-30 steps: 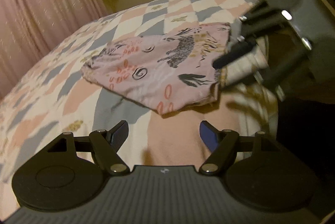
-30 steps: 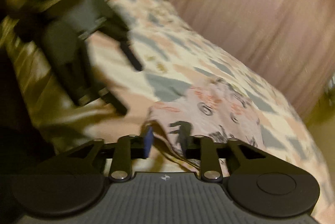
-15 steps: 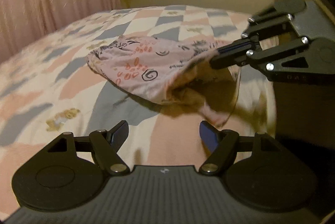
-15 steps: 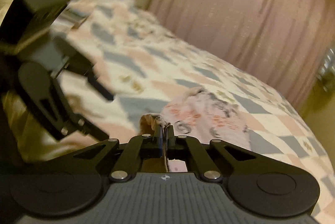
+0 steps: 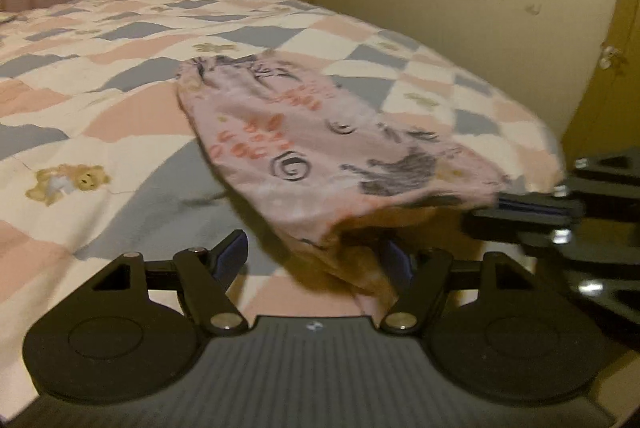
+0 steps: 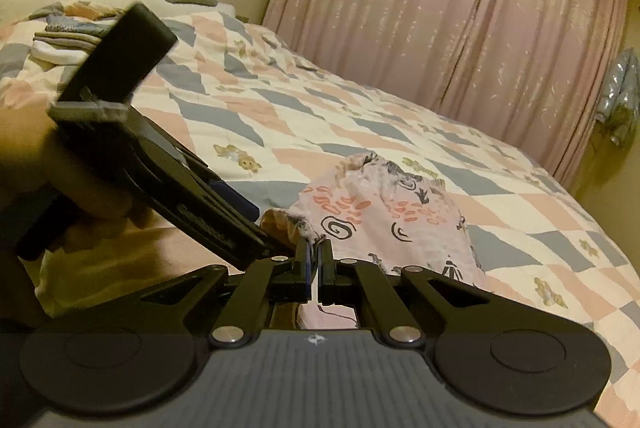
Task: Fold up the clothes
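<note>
garment (image 5: 320,155): soft, light, limp (lifted off bed (image 5: 100,99)) | right hand-held gripper (image 6: 314,256) pinching its near corner | left hand-held gripper (image 5: 316,260) spread, cloth between fingers | grip hem at 6 o'clock

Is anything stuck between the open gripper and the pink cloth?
Nothing visible. The left gripper is open, and the pink patterned cloth's hanging edge droops between its fingers. The right gripper pinches another corner.

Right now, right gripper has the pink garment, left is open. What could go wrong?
1. The right gripper pinches only the edge of the pink garment; it may slip out.
2. The left gripper is open around hanging fabric and could close on a bunched fold.
3. The two grippers are close and may collide.
</note>
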The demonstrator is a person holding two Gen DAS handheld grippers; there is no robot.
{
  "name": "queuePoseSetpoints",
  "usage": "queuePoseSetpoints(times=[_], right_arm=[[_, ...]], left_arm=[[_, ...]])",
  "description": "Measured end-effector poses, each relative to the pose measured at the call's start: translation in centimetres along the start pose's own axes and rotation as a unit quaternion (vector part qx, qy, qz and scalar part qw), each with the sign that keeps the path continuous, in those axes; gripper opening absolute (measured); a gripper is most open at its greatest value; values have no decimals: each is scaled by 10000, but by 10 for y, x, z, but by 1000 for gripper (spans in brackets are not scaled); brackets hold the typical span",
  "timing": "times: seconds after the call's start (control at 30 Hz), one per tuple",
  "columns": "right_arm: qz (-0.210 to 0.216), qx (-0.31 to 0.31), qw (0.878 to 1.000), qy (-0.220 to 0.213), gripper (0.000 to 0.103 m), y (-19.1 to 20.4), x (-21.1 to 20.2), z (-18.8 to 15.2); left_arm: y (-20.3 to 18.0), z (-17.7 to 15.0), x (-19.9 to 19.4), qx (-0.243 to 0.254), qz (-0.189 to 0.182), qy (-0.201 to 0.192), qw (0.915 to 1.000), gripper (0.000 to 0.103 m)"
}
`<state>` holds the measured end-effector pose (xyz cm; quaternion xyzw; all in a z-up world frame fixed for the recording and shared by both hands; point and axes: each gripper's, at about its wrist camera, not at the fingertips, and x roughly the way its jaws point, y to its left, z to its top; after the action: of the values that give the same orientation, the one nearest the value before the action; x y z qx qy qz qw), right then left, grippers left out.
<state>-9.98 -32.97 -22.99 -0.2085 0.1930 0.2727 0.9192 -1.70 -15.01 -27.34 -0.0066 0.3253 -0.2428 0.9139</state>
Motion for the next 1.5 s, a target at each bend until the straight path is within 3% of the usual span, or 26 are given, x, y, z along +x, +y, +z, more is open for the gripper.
queuePoseSetpoints(times=[0.1,0.2,0.4,0.57,0.73,0.8,0.9,1.0,1.03,1.07,1.1,1.17,1.27,1.37,1.5], right_arm=[[-41,-37,10000,14,0,-1,-1,-2],[-56,-183,9998,26,0,3,2,-5],[146,-899,9956,198,0,29,17,-12],[450,-1877,9803,423,0,65,21,-30],[364,-2107,9760,406,11,75,19,-35],[329,-2192,9744,378,22,77,17,-35],[276,-2336,9712,367,27,80,16,-36],[207,-2573,9651,444,27,84,21,-41],[194,-2617,9639,456,27,84,23,-42],[186,-2650,9630,465,21,83,25,-43],[196,-2587,9646,480,10,80,26,-43],[253,-2243,9731,461,0,70,25,-37],[279,-1879,9812,341,0,57,18,-29],[311,-1657,9854,255,0,48,13,-23],[345,-1524,9876,178,0,42,6,-19]], left_arm=[[-1,-5,0,473,466,144,9977,56],[9,-14,-12,681,655,233,9952,56],[22,-23,-18,694,660,305,9949,55],[25,-25,-28,794,599,249,9947,53],[24,-29,-45,1235,523,164,9908,55],[18,-33,-52,1606,473,69,9859,59],[3,-40,-62,2357,370,-102,9711,63],[-13,-49,-65,3082,291,-259,9505,64],[-19,-53,-65,3329,273,-319,9420,64],[-24,-56,-63,3544,263,-368,9340,64],[-29,-59,-62,3763,249,-412,9252,64],[-38,-66,-58,4238,233,-464,9043,64],[-50,-75,-50,4912,269,-558,8688,64],[-62,-77,-38,5400,298,-666,8385,64],[-71,-75,-17,5740,323,-743,8148,59]])
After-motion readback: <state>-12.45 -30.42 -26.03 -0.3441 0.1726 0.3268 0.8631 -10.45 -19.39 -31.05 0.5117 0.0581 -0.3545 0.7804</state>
